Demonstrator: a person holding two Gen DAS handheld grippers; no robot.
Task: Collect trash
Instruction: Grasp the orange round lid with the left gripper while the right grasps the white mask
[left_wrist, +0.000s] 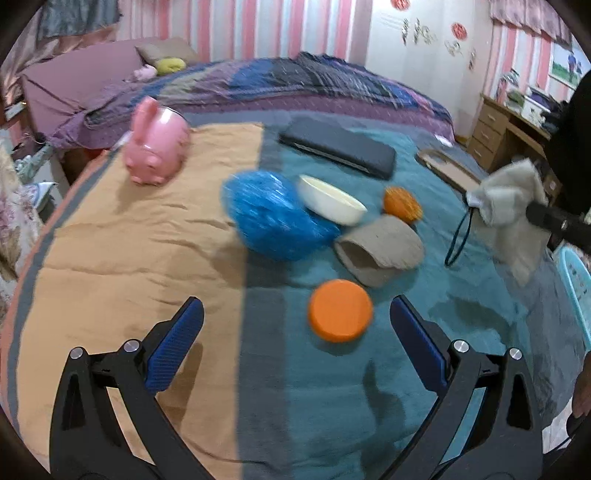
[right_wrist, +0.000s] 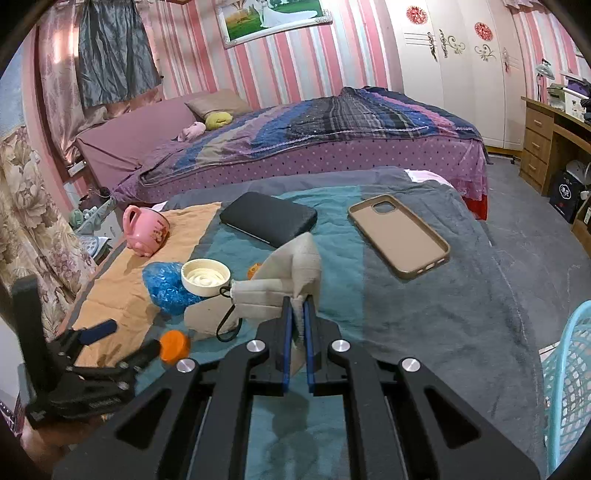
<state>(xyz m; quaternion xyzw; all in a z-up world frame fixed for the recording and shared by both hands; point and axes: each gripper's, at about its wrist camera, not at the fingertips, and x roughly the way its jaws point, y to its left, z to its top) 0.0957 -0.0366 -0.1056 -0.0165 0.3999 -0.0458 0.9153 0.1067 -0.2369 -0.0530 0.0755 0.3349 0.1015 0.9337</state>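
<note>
the right gripper (right_wrist: 298, 314) is clamped on a crumpled grey face mask (right_wrist: 284, 280), its blue pads pressed together on the lower corner of the cloth. the mask hangs clear of the bedcover, its long axis running up and away from the fingers, its peak toward the dark phone-sized case (right_wrist: 269, 218); a black ear loop (right_wrist: 226, 325) dangles from its left end. from the left wrist view the same mask (left_wrist: 508, 201) sits at the right edge of the frame, above the teal blanket (left_wrist: 332, 387).

the left gripper (left_wrist: 295, 321) stands wide apart, nothing between its fingers, with an orange lid (left_wrist: 340, 311) lying flat just ahead and slightly right of centre. beyond it lie a second grey mask (left_wrist: 380, 251), a crumpled blue plastic bag (left_wrist: 273, 216), a white lid (left_wrist: 330, 199) resting against the bag, and a small orange item (left_wrist: 402, 204).

farther off, a pink rabbit-shaped mug (right_wrist: 144, 229) lies on the orange cloth (right_wrist: 122, 291), its printing too small to read. a tan phone case (right_wrist: 399, 236) lies open side up on the right. a light blue mesh basket (right_wrist: 569, 387) stands at the blanket's right edge, with open cover between it and the mask.
</note>
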